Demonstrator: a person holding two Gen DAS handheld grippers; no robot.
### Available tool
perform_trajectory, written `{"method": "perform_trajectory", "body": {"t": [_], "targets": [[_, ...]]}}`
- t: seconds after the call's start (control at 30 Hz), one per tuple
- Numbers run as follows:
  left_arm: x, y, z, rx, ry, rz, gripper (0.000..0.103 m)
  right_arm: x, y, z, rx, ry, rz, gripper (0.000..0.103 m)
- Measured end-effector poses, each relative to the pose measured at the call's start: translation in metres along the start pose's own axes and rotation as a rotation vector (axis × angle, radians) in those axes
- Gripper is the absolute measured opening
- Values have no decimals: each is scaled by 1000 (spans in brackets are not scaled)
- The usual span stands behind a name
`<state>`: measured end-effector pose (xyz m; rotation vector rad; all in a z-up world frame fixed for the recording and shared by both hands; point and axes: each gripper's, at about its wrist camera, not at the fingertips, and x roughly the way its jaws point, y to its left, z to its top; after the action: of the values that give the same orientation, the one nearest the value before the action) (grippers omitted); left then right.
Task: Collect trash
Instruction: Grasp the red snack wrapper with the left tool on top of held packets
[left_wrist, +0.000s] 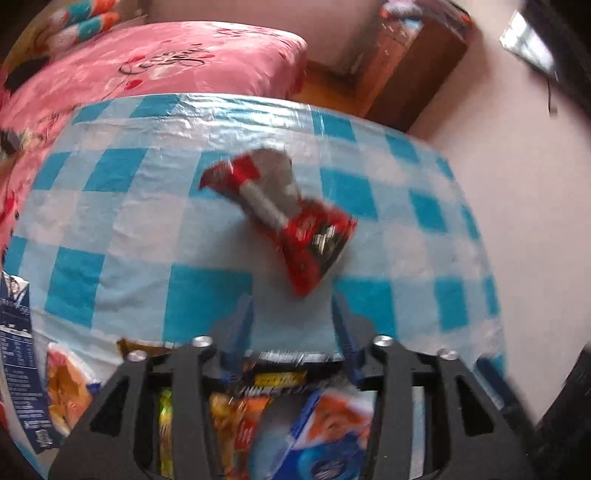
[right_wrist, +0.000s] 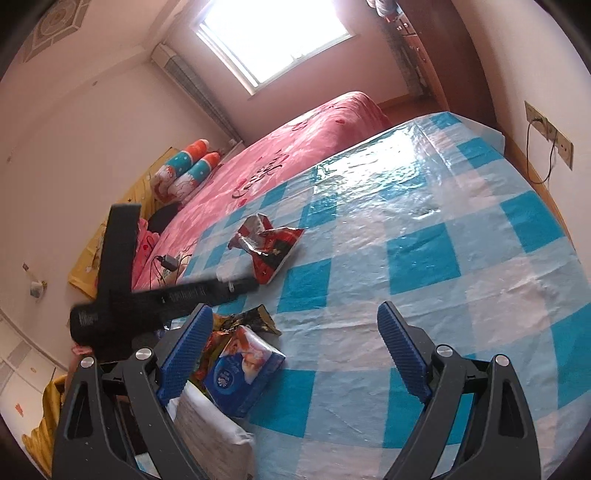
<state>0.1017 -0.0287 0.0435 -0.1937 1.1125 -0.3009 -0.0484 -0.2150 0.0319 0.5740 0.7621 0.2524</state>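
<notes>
Checkered tablecloth (right_wrist: 424, 258), red wrapper (left_wrist: 291, 210) lying loose, right tongs (right_wrist: 295, 350) spread

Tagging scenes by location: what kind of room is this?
Most likely a bedroom at home. A bed under a pink patterned bedspread stands beside the table with the blue-and-white checked plastic cloth, with rolled pillows by the wall.

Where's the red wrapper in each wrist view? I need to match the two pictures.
Left wrist: red wrapper at picture centre, on the checked tablecloth, just ahead of the left gripper.
Right wrist: red wrapper left of centre, beyond the right gripper.
Shared landmark: the pink bed behind the table.
</notes>
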Motion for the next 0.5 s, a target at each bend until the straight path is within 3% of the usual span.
{"method": "perform_trajectory", "body": {"t": [0.13, 0.5], "targets": [[4, -4, 27, -39, -54, 35, 67, -1, -2, 0, 4, 7, 12, 90], [54, -3, 62, -82, -18, 191, 67, 6, -2, 1, -12, 46, 36, 90]]}}
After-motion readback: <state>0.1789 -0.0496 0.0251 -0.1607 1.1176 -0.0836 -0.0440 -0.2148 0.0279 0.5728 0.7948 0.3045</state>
